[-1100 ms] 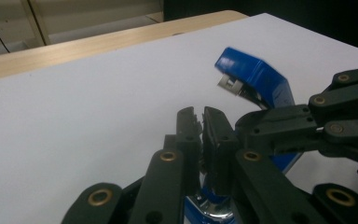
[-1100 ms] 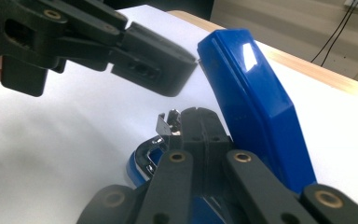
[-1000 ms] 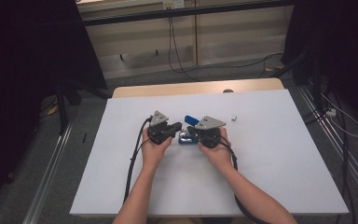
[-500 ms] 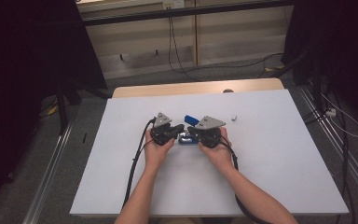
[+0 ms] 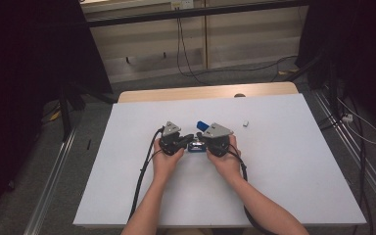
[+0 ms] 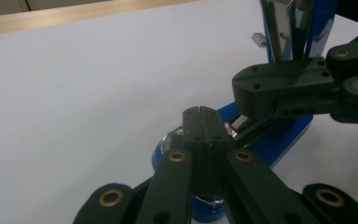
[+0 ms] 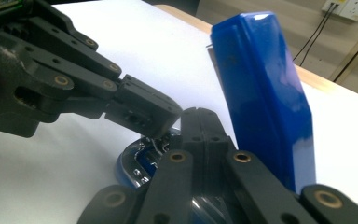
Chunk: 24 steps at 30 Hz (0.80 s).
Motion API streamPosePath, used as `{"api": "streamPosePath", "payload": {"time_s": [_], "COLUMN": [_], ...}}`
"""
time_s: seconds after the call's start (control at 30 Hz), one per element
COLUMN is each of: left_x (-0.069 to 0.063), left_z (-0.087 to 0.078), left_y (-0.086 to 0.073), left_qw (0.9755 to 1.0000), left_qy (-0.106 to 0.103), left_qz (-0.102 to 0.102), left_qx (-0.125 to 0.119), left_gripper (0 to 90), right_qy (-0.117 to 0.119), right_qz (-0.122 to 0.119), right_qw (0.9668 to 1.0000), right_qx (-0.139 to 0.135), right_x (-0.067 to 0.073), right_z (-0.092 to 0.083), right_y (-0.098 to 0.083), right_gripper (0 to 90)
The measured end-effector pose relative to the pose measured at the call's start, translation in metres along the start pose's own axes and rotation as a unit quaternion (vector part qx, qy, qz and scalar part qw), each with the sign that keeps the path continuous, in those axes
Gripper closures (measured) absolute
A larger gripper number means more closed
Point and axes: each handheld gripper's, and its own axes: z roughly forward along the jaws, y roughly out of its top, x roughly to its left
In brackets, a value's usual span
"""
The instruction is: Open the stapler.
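Observation:
A blue stapler (image 5: pixel 196 146) lies opened on the white table (image 5: pixel 284 166), its blue top (image 7: pixel 265 88) raised upright and its metal base (image 7: pixel 133 163) flat. My left gripper (image 5: pixel 188 139) comes in from the left and my right gripper (image 5: pixel 203 143) from the right, tips meeting over the base. In the left gripper view my left gripper (image 6: pixel 200 111) has its jaws pressed together above the base (image 6: pixel 284 135), with the right gripper (image 6: pixel 240 89) crossing just beyond. In the right gripper view my right gripper (image 7: pixel 199 112) is likewise shut, beside the left gripper (image 7: pixel 165 114).
A small grey staple block (image 5: pixel 245 123) lies on the table to the right of the stapler, also seen far off as the staple block (image 6: pixel 258 38). A wooden strip (image 5: pixel 200 93) borders the table's far edge. Cables trail from both grippers toward me.
My left gripper has shifted slightly right, closer to the stapler and the right gripper. The right gripper and stapler have barely moved.

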Motion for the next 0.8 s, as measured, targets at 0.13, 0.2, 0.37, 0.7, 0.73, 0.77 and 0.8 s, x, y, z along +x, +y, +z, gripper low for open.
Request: {"api": "streamPosePath", "payload": {"time_s": [0.13,0.2,0.37,0.7,0.73,0.77,0.8], "left_x": [0.000,-0.002,-0.006,-0.007,-0.007,-0.006,-0.006], "left_z": [0.001,0.001,0.003,0.003,0.003,0.003,0.003], "left_y": [-0.001,-0.001,-0.002,-0.002,-0.002,-0.002,-0.002], "left_qw": [1.0000,0.9999,0.9997,0.9994,0.9994,0.9995,0.9995], "left_qy": [0.002,0.006,0.016,0.020,0.019,0.018,0.017], "left_qz": [0.002,0.010,0.020,0.029,0.028,0.026,0.025], "left_qx": [0.001,0.002,0.004,0.002,0.002,0.002,0.002], "left_gripper": [90.0,90.0,90.0,90.0,90.0,90.0,90.0], "right_qy": [-0.001,-0.004,-0.019,-0.033,-0.041,-0.046,-0.043], "right_qz": [0.006,0.002,-0.005,0.008,0.006,0.006,0.020], "right_qw": [1.0000,1.0000,0.9998,0.9994,0.9991,0.9989,0.9989], "right_qx": [-0.001,0.001,0.003,-0.001,0.000,-0.002,-0.003], "right_x": [-0.001,-0.001,0.001,-0.005,-0.005,-0.007,-0.008], "right_z": [-0.002,-0.003,-0.007,-0.018,-0.019,-0.020,-0.021], "right_y": [0.001,0.001,0.001,0.002,0.003,0.003,0.003], "right_gripper": [90.0,90.0,90.0,90.0,90.0,90.0,90.0]}}
